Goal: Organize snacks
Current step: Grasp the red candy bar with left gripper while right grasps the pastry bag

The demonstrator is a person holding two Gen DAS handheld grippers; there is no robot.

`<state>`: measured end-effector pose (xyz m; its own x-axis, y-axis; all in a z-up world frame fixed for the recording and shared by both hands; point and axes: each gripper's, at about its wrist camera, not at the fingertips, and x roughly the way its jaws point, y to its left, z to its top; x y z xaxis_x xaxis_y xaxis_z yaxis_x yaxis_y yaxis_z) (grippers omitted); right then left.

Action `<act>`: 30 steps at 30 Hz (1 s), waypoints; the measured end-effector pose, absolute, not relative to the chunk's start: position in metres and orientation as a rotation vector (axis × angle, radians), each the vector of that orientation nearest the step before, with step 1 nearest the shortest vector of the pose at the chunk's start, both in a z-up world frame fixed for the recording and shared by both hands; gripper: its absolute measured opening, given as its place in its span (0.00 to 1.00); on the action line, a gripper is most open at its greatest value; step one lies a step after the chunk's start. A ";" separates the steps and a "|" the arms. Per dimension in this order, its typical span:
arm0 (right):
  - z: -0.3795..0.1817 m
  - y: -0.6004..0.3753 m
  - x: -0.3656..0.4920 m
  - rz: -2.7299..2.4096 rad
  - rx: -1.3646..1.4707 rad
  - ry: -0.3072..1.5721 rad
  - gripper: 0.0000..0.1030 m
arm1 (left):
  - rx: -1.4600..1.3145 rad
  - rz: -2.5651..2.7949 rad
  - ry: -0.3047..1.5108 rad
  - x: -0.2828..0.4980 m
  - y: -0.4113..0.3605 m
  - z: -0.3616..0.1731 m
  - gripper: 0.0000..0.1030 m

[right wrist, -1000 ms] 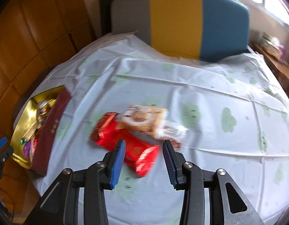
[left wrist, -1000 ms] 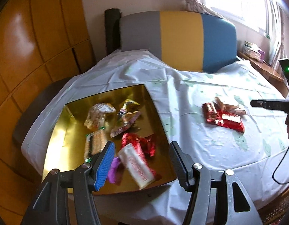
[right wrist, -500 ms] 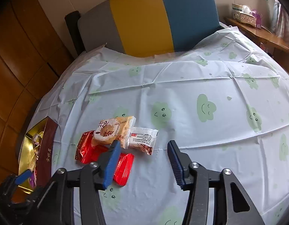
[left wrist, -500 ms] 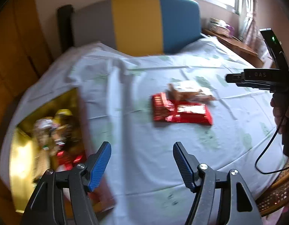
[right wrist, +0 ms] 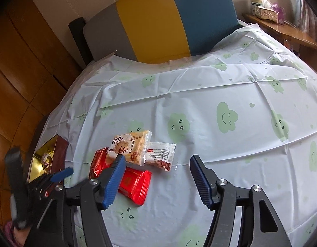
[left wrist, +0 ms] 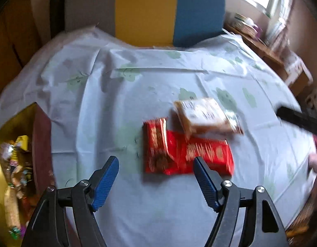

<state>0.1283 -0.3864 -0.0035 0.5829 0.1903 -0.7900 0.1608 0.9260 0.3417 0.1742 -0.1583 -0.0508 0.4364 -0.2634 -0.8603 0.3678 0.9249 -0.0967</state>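
A small heap of snacks lies on the cloud-print tablecloth (right wrist: 220, 86): two red packets (left wrist: 187, 154), a tan biscuit packet (left wrist: 201, 115) resting on them, and a white packet (right wrist: 160, 155) beside it. My left gripper (left wrist: 156, 164) hovers just short of the red packets with its jaws opening wide and nothing pressed between them. My right gripper (right wrist: 158, 160) hangs over the same heap from the other side. Its jaws are opening, and its left finger covers part of a red packet (right wrist: 135, 185). A gold-lined box (left wrist: 8, 154) holding several snacks sits at the left.
A chair back in grey, yellow and blue (right wrist: 168, 20) stands behind the table. Brown wood panels (right wrist: 18, 61) lie to the left. A wooden shelf with a tissue box (right wrist: 265, 8) is at the far right. A hand (left wrist: 314, 160) shows at the right edge.
My left gripper has swung from above the gold box rightward to the red packets, and its jaws have spread further. The right gripper's jaws have widened and its view has rolled.
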 end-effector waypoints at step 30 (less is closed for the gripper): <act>-0.033 -0.333 0.134 0.143 0.170 1.055 0.75 | 0.231 -0.442 0.952 0.080 -0.139 -0.086 0.22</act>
